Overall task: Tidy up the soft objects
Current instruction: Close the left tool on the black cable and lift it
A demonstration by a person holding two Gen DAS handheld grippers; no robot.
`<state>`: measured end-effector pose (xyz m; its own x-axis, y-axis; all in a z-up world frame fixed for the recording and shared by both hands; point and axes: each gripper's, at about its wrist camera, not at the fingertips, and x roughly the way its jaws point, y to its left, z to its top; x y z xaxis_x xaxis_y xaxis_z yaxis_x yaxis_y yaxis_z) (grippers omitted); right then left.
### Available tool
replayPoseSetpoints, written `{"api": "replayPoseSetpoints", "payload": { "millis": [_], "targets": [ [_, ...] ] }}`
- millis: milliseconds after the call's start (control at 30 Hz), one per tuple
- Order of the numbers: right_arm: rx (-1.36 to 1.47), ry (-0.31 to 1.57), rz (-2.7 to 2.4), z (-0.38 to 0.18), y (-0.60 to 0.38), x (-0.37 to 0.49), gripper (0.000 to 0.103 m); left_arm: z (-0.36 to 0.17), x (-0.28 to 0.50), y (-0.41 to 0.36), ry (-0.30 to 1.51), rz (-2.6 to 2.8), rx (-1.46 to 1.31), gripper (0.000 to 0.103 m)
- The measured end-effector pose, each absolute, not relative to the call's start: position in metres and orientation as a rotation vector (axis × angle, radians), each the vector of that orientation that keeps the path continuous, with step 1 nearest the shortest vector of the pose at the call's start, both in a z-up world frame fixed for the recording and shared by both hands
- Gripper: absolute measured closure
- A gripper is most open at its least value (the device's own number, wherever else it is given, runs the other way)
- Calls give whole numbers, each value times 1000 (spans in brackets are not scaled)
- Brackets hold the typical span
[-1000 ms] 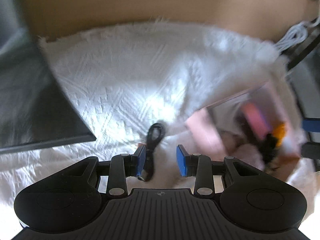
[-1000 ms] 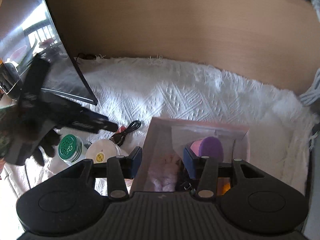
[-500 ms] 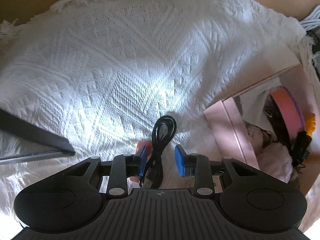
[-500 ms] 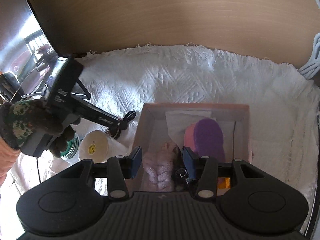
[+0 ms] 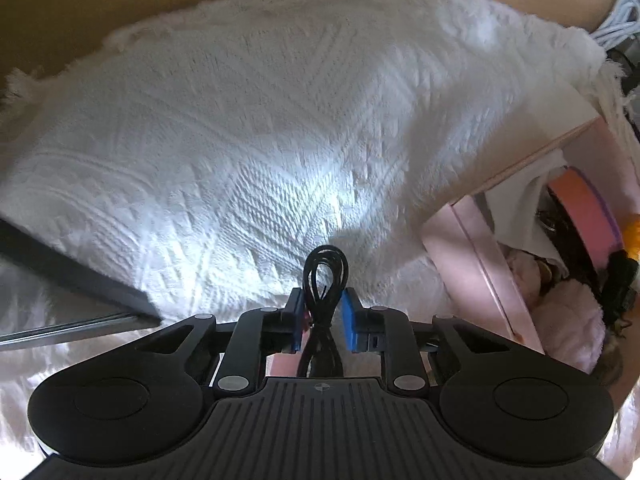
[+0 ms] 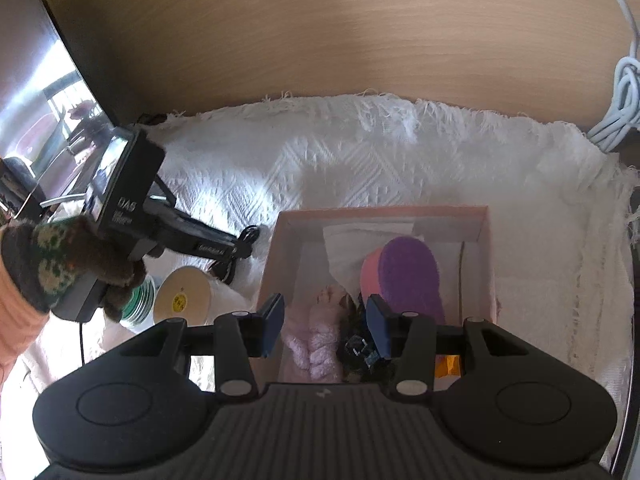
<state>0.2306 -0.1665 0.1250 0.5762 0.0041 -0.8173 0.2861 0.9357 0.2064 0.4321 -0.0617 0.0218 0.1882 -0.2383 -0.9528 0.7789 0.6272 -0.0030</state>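
Left wrist view: the left gripper [image 5: 323, 314] is pointing down at the white cloth [image 5: 248, 140], its blue pads [image 5: 349, 318] having just been closing around a coiled black cable [image 5: 325, 276]; whether they are pressing it, I cannot tell. The pink box [image 5: 476, 264] is lying to the right.

Right wrist view: the right gripper [image 6: 326, 326] is hovering over the box [image 6: 384, 213], its fingers spread and pinching nothing. A purple sponge [image 6: 410, 272] and a pink plush [image 6: 316, 340] are lying inside. A gloved hand [image 6: 68, 264] is gripping the left gripper's handle.
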Motion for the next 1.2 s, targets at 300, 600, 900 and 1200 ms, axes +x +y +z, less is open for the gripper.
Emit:
{"api": "replayPoseSetpoints", "payload": {
  "millis": [300,600,900,1200],
  "targets": [
    [333,956,-133,128,-150,265,58,95,398,-9,984,-835,490,94],
    [285,1000,-78,131,-112,305,58,86,425,-14,1166,-881,311,89],
    [344,949,-132,138,-141,258,58,30,424,-71,1209,-858,554,85],
    [412,963,-187,127,-168,228,58,30,421,-82,1154,-834,577,85]
  ]
}}
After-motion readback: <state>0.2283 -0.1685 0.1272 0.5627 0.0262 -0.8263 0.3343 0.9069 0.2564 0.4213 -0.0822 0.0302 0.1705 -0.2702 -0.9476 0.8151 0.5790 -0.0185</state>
